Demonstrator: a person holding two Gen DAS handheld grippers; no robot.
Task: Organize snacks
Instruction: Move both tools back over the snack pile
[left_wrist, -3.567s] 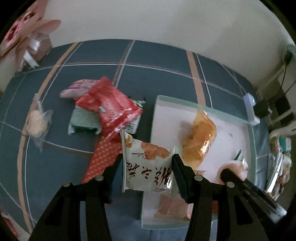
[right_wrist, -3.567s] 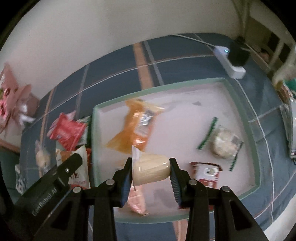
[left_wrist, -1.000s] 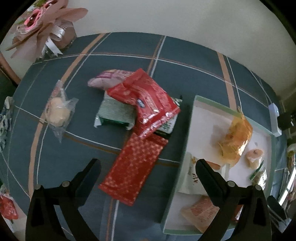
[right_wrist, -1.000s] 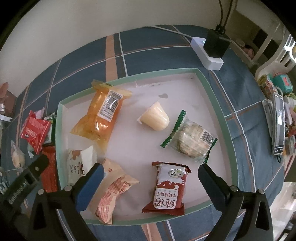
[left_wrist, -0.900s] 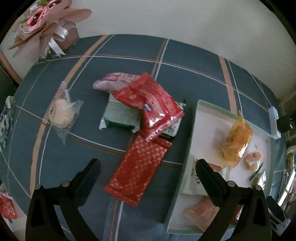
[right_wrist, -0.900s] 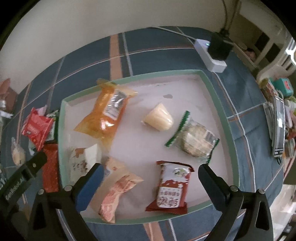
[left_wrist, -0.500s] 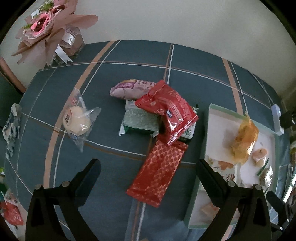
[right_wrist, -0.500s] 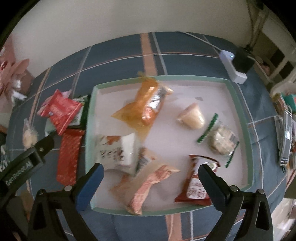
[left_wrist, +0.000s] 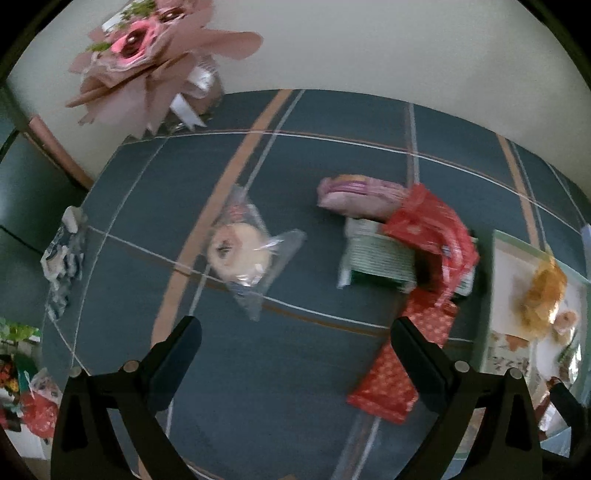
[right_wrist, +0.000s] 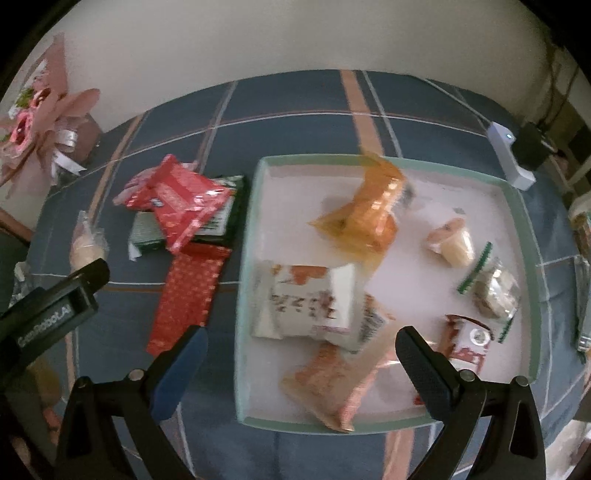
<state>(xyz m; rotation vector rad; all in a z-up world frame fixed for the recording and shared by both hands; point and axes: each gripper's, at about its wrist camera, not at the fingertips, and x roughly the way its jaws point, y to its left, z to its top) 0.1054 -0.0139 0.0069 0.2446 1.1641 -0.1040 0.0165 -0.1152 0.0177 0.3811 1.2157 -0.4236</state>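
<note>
Long red packet (left_wrist: 406, 354) is lying flat on the worktop (left_wrist: 295, 369), long axis running diagonally away, just ahead-right of the left hand-held gripper (left_wrist: 295, 354). Right view alone is showing the whole tray (right_wrist: 245, 295) with its snacks. Right hand-held gripper (right_wrist: 299, 354) and left are both gaping wide, holding nothing.

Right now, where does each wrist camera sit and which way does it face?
Left wrist: above the tablecloth, looking down past the open left gripper at the clear-wrapped bun.
Right wrist: above the tray, looking down past the open right gripper; the left gripper's finger shows at lower left.
Both show the long red packet, the red pile and the tray.
</note>
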